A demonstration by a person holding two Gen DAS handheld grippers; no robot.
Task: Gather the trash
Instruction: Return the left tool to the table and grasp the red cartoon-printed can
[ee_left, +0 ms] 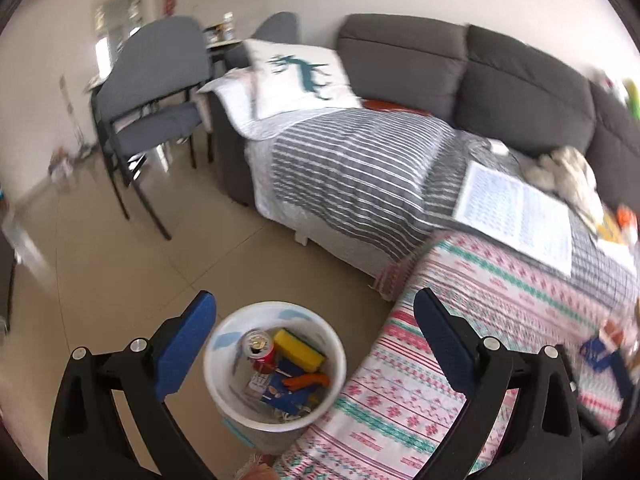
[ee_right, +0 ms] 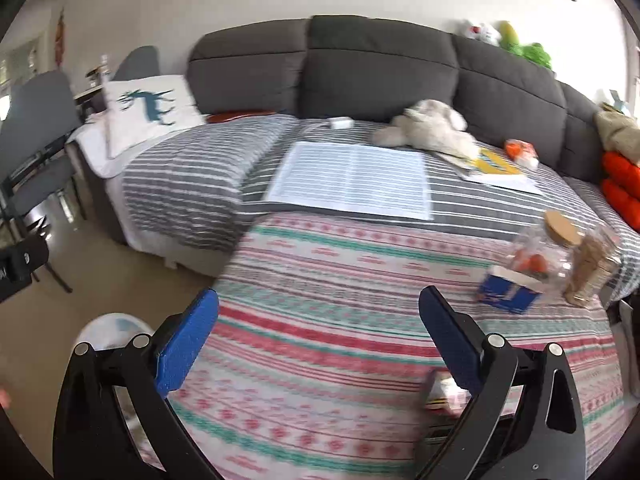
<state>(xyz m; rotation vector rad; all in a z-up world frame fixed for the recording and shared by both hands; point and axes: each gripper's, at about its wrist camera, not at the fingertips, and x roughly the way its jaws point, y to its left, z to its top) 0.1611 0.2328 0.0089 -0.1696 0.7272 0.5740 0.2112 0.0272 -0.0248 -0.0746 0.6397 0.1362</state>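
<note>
Your trash bin (ee_left: 276,364), a white bucket, stands on the tiled floor just beside the near-left edge of the patterned blanket (ee_left: 460,344). It already holds a red drink can (ee_left: 259,350), a yellow sponge (ee_left: 299,350), something orange and some blue packaging, so part of the job looks done.

Your left gripper (ee_left: 314,340) hangs over the bin with its jaws spread wide and nothing between them; what shows between the pads is the bin's contents below. Your right gripper (ee_right: 318,334) is over the blanket, jaws likewise wide apart and empty.

What is left sits on the blanket, to your right. A small crumpled wrapper or carton (ee_right: 442,394) lies just beside the right gripper's right finger, blurred, not gripped. Farther right is a blue and white carton (ee_right: 508,290), touching or just in front of a clear jar (ee_right: 548,248) with a cork lid. Far right, near the sofa back, an orange and white packet (ee_right: 520,152) lies by the soft toy (ee_right: 430,128). Whether the open paper (ee_right: 352,178) counts as trash you cannot tell.

By my judgement you are roughly midway, with several pieces to fetch.
</note>
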